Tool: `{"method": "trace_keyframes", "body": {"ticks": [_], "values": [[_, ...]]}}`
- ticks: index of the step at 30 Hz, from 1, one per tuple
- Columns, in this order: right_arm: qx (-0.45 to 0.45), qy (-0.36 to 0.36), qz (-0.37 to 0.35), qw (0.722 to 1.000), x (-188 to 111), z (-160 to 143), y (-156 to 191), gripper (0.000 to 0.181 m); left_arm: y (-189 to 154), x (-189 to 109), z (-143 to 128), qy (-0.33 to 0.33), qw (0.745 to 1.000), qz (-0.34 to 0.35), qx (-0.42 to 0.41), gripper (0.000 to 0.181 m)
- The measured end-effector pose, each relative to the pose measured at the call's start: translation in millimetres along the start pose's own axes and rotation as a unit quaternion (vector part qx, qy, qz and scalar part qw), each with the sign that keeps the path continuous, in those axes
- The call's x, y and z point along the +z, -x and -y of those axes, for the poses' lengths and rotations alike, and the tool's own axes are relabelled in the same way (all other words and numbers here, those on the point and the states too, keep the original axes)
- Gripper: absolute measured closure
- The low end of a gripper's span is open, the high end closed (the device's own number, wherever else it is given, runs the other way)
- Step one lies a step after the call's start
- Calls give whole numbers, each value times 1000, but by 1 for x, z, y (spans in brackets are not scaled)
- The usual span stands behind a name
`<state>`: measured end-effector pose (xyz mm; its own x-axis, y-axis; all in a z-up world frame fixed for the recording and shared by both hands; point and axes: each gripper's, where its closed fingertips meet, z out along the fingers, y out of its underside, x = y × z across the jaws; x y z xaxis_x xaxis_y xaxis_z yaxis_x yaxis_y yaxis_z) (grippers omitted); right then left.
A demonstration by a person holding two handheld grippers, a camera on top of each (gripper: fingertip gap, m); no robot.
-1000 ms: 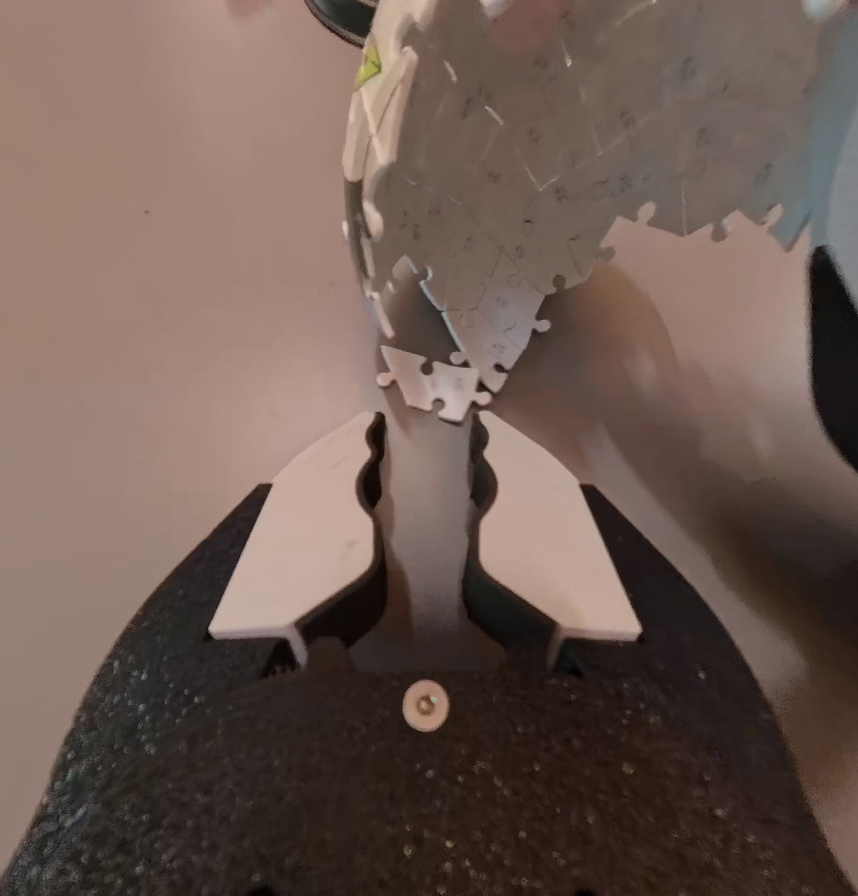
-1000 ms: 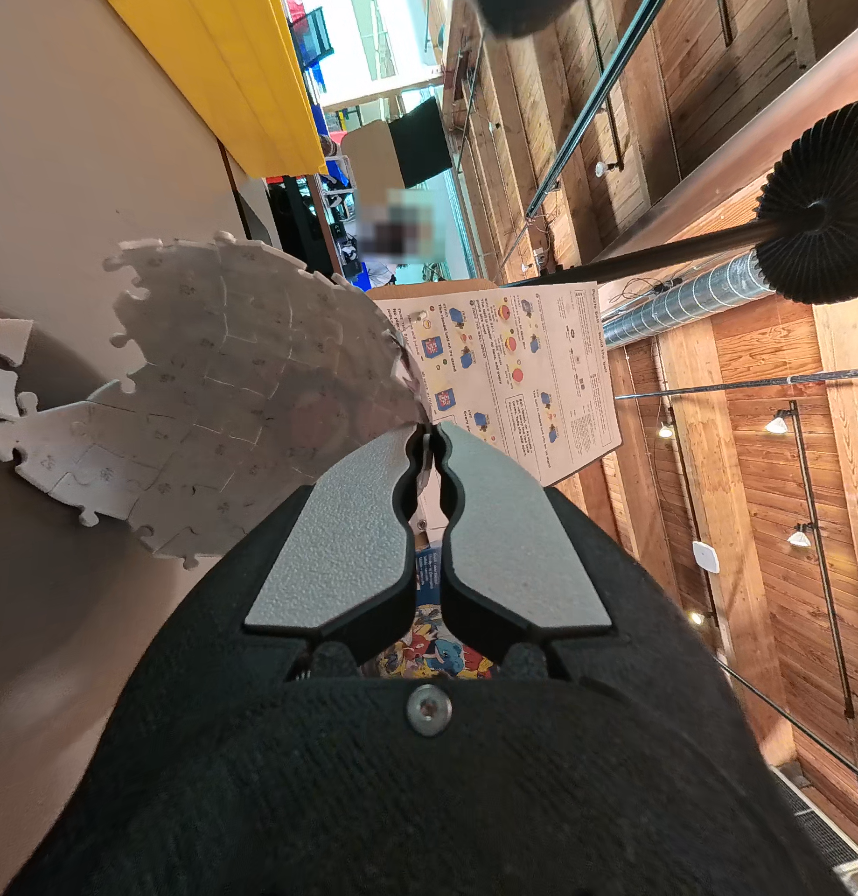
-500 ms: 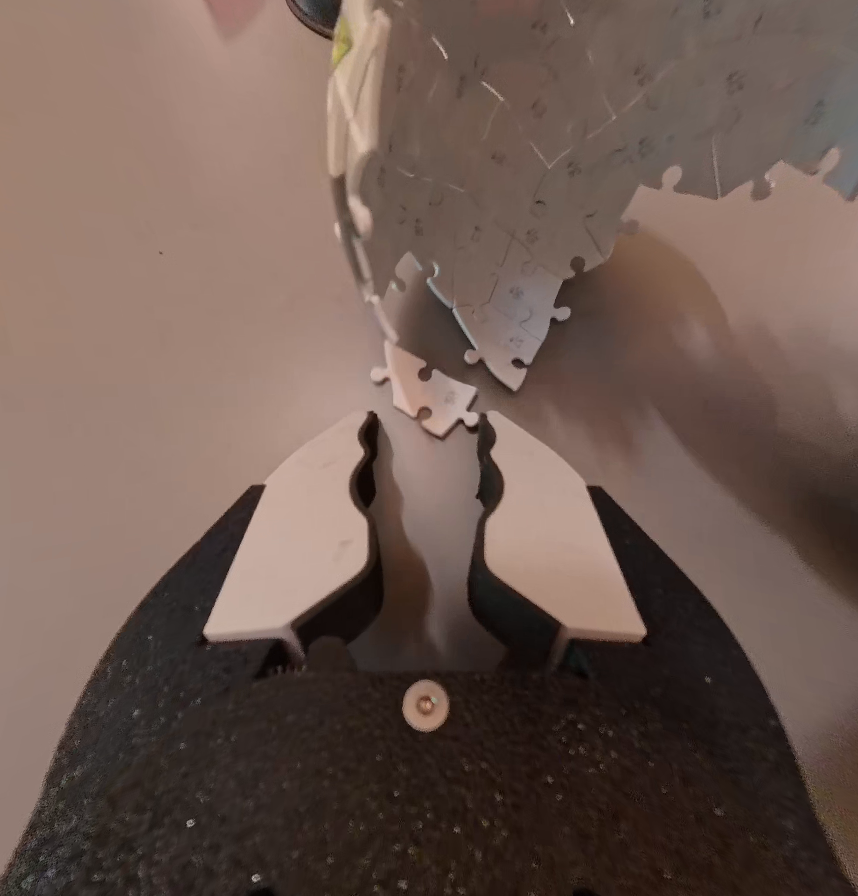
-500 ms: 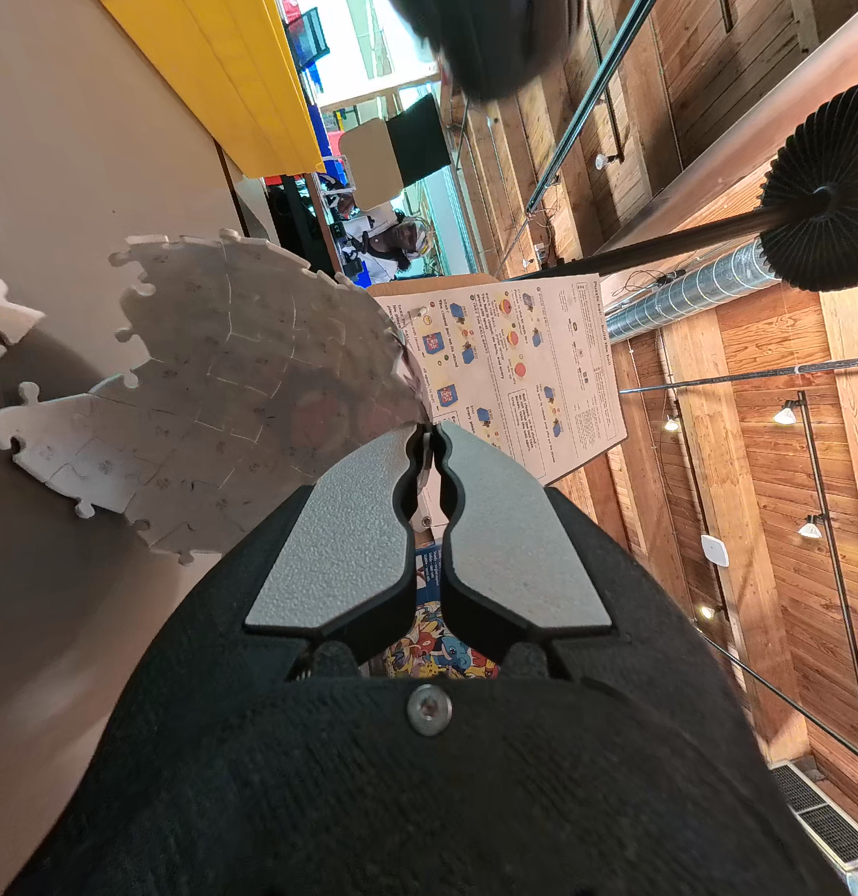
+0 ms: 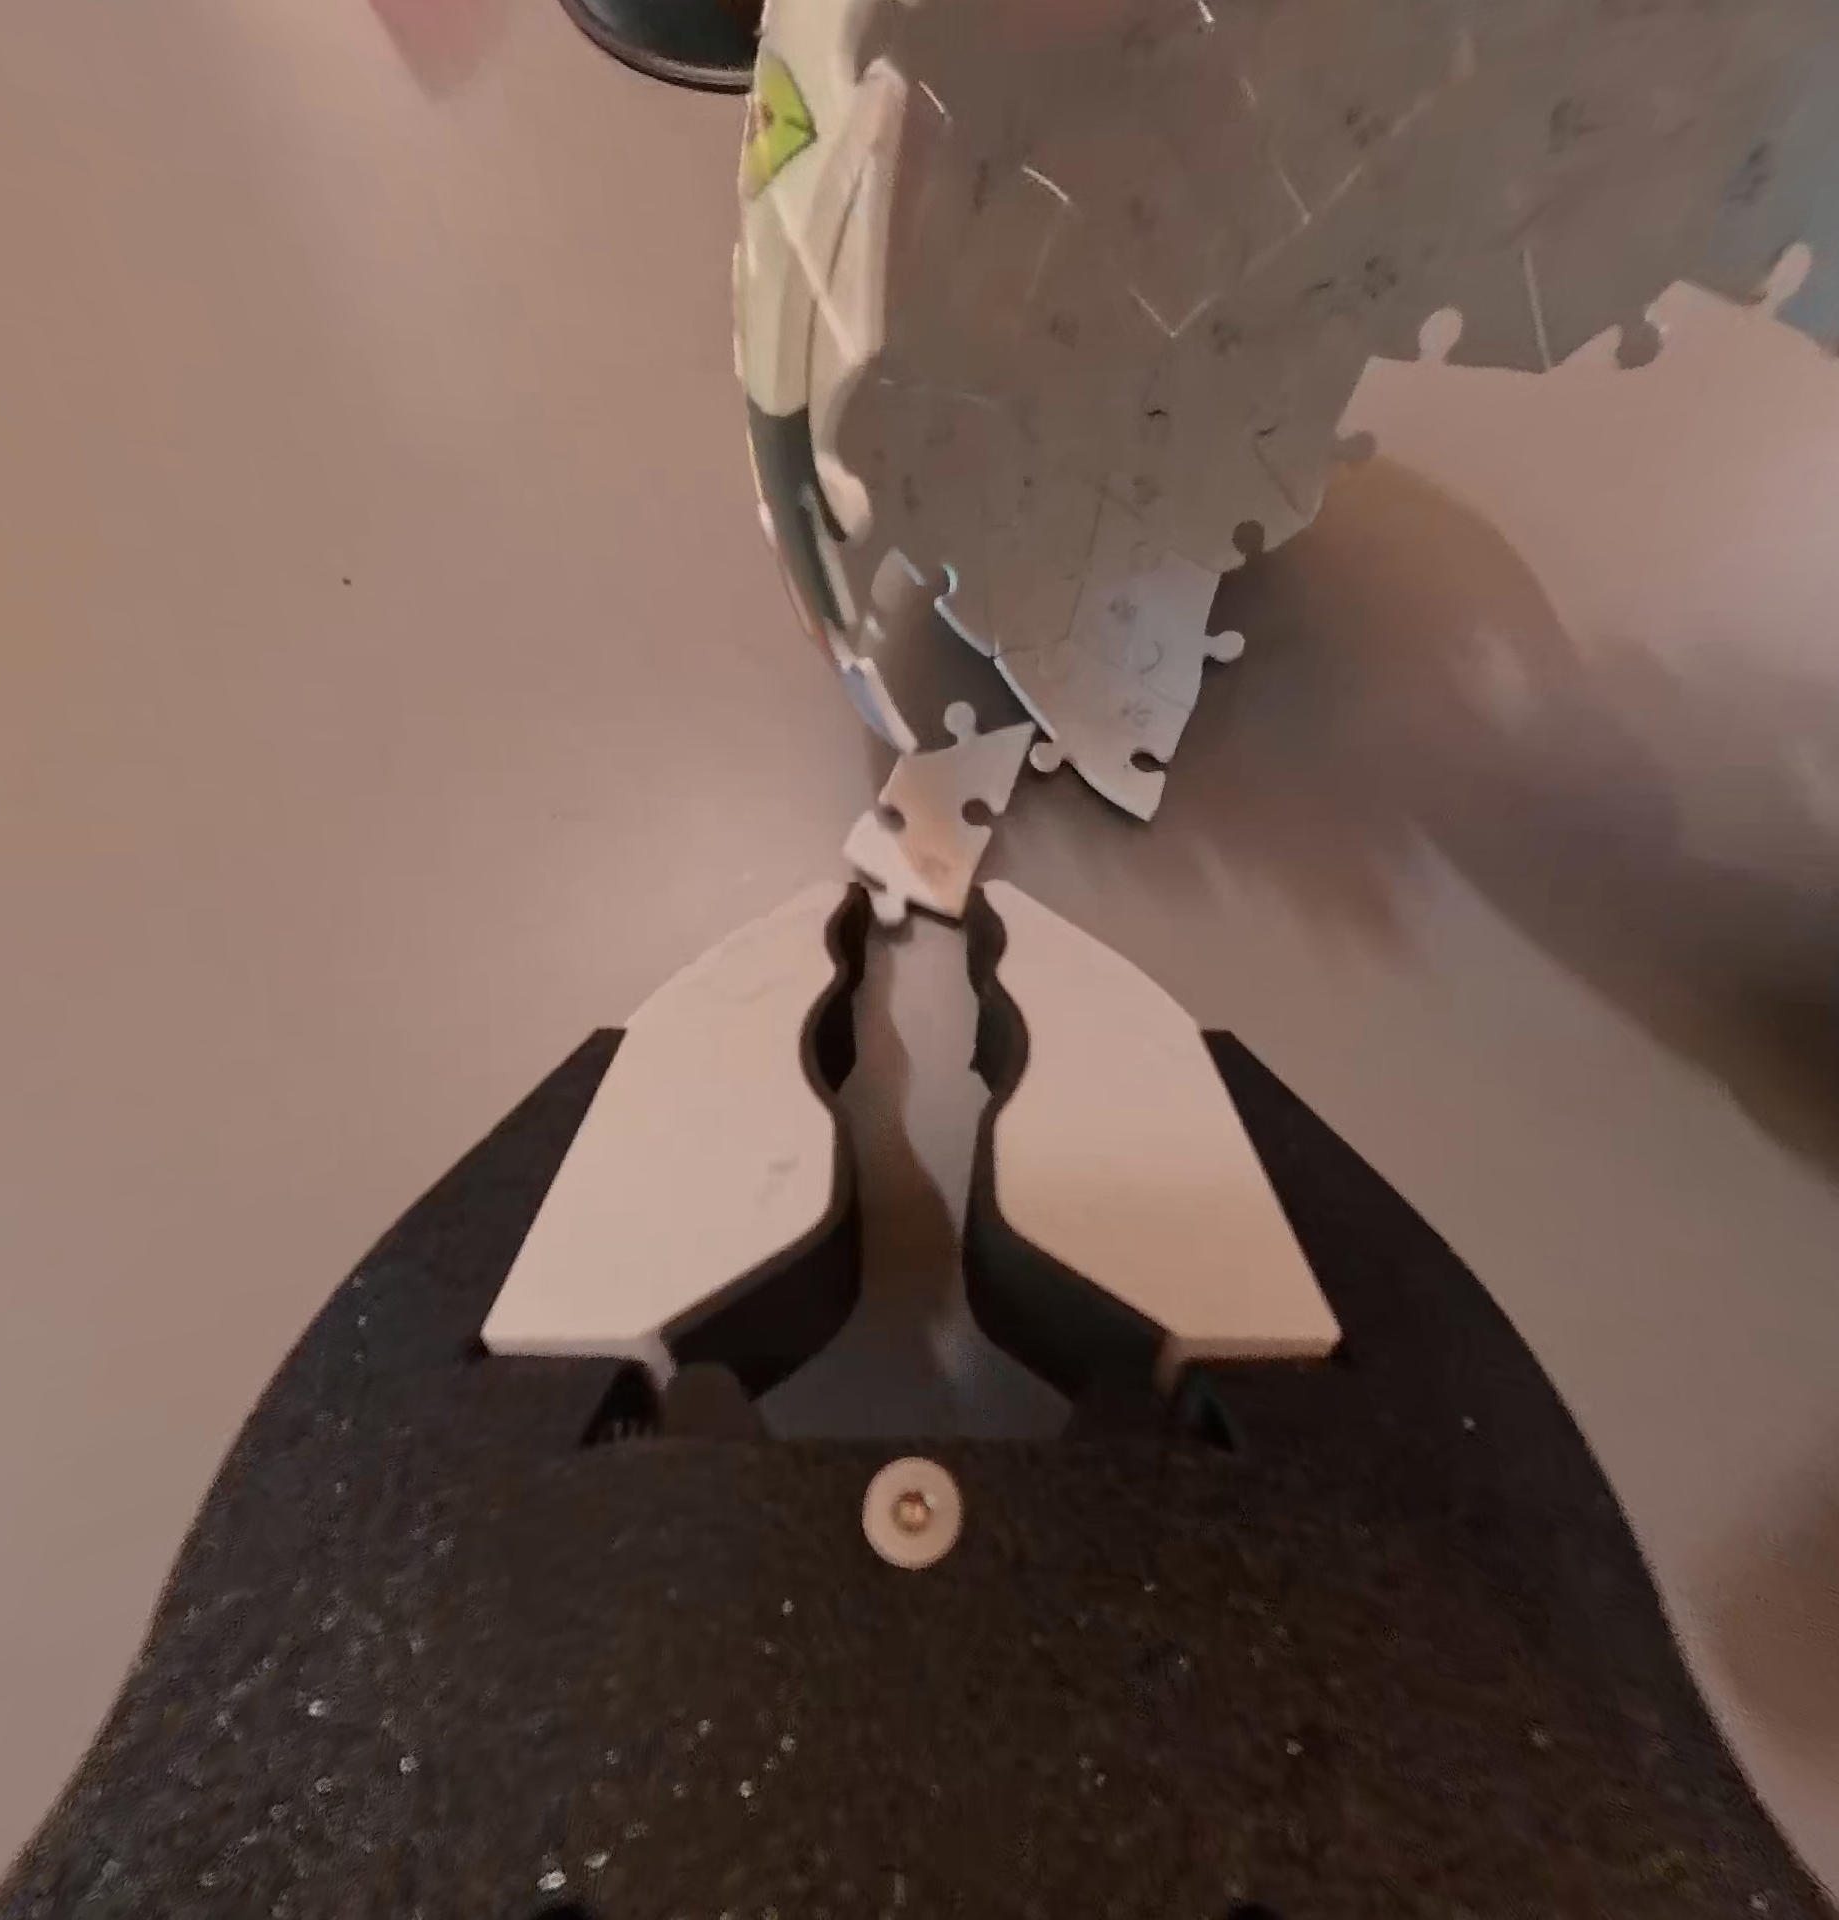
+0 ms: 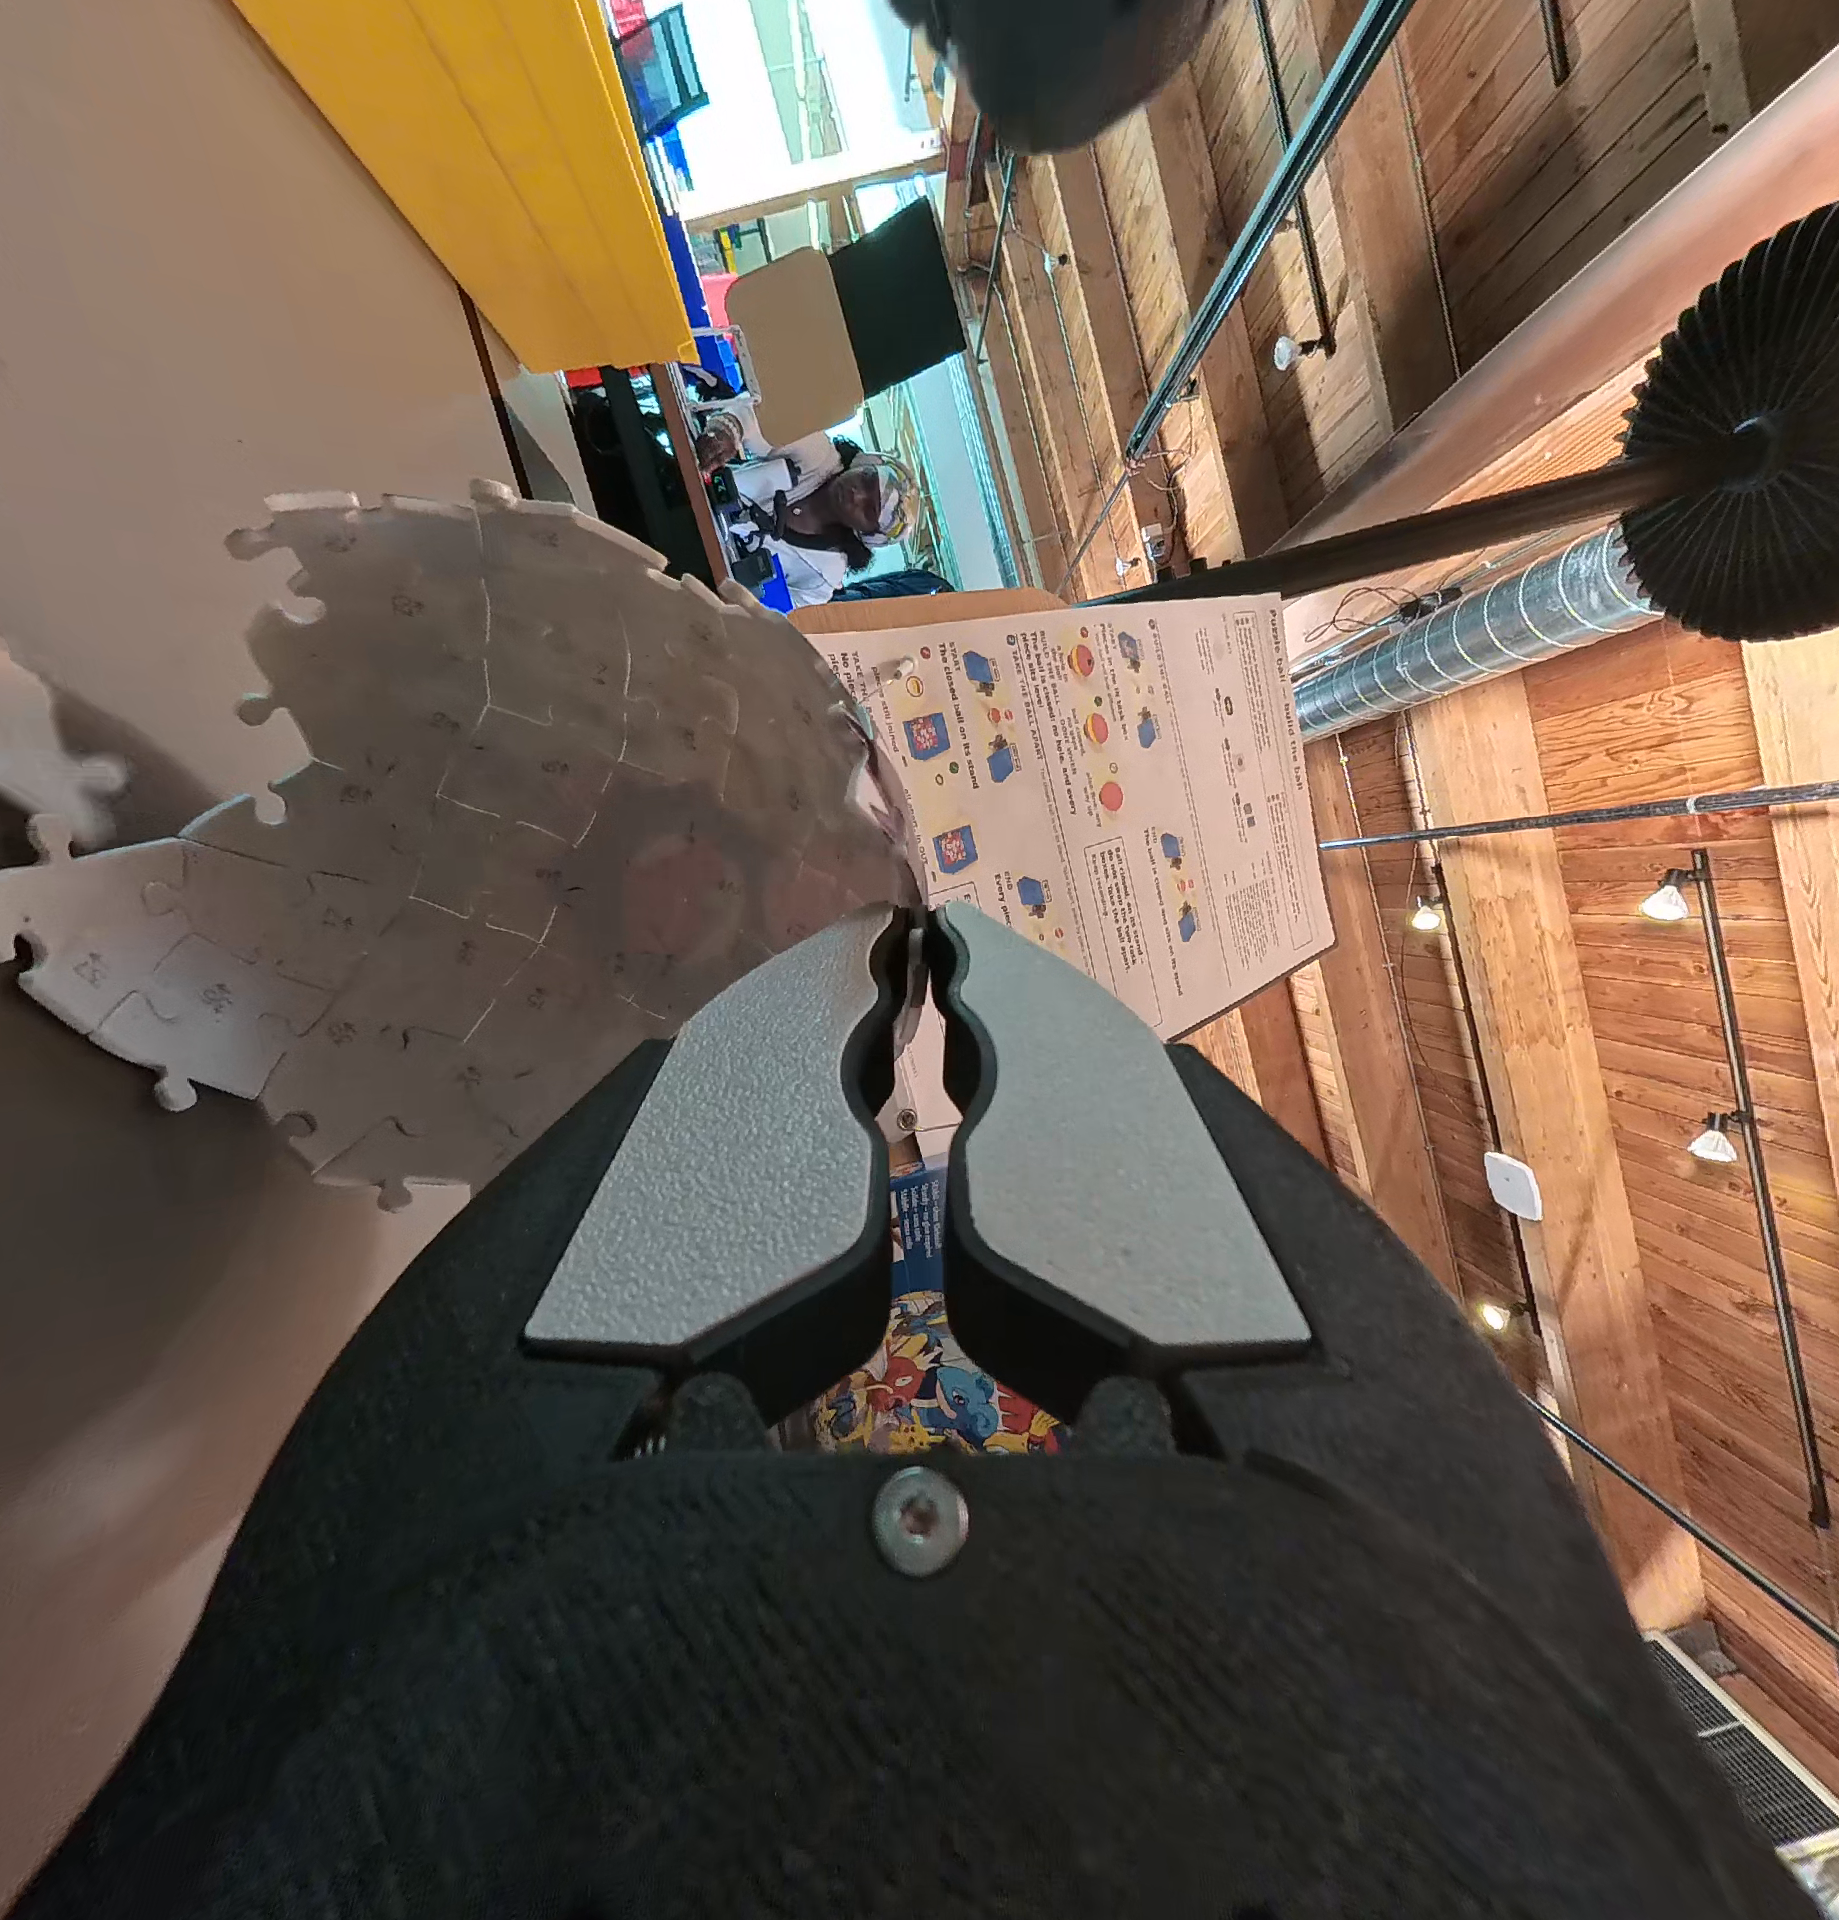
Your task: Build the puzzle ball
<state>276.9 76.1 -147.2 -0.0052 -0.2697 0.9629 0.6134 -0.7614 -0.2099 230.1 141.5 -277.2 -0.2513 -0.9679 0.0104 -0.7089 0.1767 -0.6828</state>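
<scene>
Grey-white plastic fills both views: the half-built puzzle ball shell (image 5: 1154,343), a curved sheet of interlocked pieces, is up off the beige tabletop (image 5: 323,623) with its blank inner face towards us. The right gripper (image 6: 923,920) has its fingers pressed together on the shell's rim, a sliver of plastic pinched at the very tips, and that is the only support the shell seems to have. In the left wrist view, the left gripper (image 5: 920,906) has its fingers slightly apart with a small joined pair of pieces (image 5: 936,821) sitting right at the tips. It looks nipped by its lower corner, but whether the fingers truly grip it I cannot tell. The pair's upper point is just touching the shell's ragged lower edge, near a hanging tongue of pieces (image 5: 1123,686).

Now the risks. That hold on the pair is marginal; any push into the shell could twist it out and drop it to the table. The pair sits tilted against the edge, so tabs and sockets may not line up, and forcing it could pop neighbouring seams. The shell is pinched at one rim point only, so pressure from below is likely to flex it or lever it out of the right fingers. Motion blur on the right side of the left view hints nothing is steady.
</scene>
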Motion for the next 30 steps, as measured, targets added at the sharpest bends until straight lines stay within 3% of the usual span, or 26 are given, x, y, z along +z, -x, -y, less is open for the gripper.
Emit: {"method": "trace_keyframes", "body": {"ticks": [10, 15, 20, 30], "values": [[-1, 4, -1, 1000, 0, -2, 0, 178, -4, -2, 0, -8, 1000, 4, 4, 166], [-1, 5, -1, 1000, 0, -2, 0, 178, -5, -9, -1, -14, 999, 27, -34, 166], [-5, 4, -3, 1000, 0, 0, 0, 178, -1, -19, 13, -77, 992, 54, -87, 166], [-1, 2, -3, 1000, -1, 1, 0, 178, -15, -3, 6, -34, 992, 60, -107, 166]]}}
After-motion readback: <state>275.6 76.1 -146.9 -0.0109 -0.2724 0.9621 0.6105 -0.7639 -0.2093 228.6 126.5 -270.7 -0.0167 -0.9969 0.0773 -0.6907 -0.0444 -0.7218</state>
